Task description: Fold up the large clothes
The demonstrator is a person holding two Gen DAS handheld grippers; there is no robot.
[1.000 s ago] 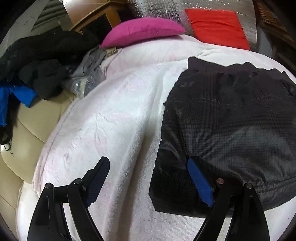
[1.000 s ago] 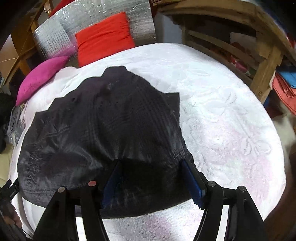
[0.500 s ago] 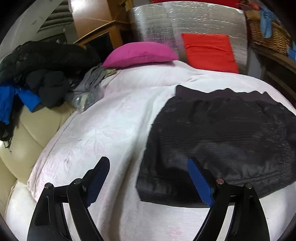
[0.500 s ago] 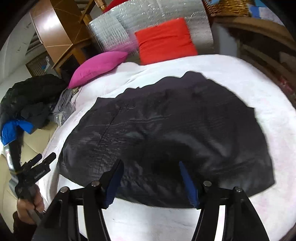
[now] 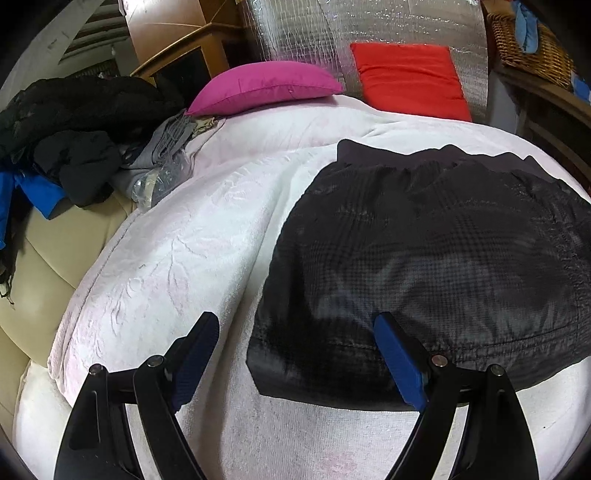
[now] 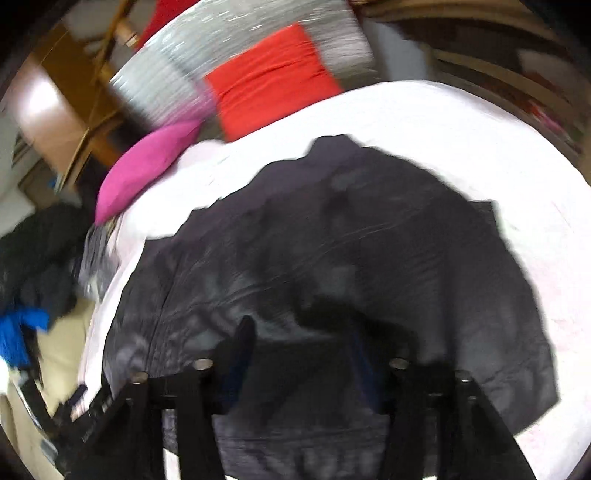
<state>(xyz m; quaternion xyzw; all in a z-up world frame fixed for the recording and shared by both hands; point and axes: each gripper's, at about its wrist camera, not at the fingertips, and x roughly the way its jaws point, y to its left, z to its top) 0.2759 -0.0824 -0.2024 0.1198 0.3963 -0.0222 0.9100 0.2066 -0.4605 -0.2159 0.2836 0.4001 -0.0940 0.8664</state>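
Observation:
A large black garment [image 5: 424, 266] lies folded flat on the white blanket [image 5: 177, 266] of a bed. It also shows in the blurred right wrist view [image 6: 332, 266]. My left gripper [image 5: 295, 343] is open and empty above the garment's near left corner; its right finger [image 5: 399, 362] is over the hem, the left finger over bare blanket. My right gripper [image 6: 306, 354] is open and empty, low over the garment's near edge.
A magenta pillow [image 5: 266, 86] and a red cushion [image 5: 406, 79] lie at the head of the bed against a silver foil panel [image 5: 303, 29]. A pile of dark, grey and blue clothes [image 5: 74, 147] sits on the beige sofa to the left. A wicker basket [image 5: 524, 40] stands at the far right.
Both grippers stayed open. The left gripper dipped closer to the garment's left corner. The right gripper swung left, then back and lower over the garment, blurring its view.

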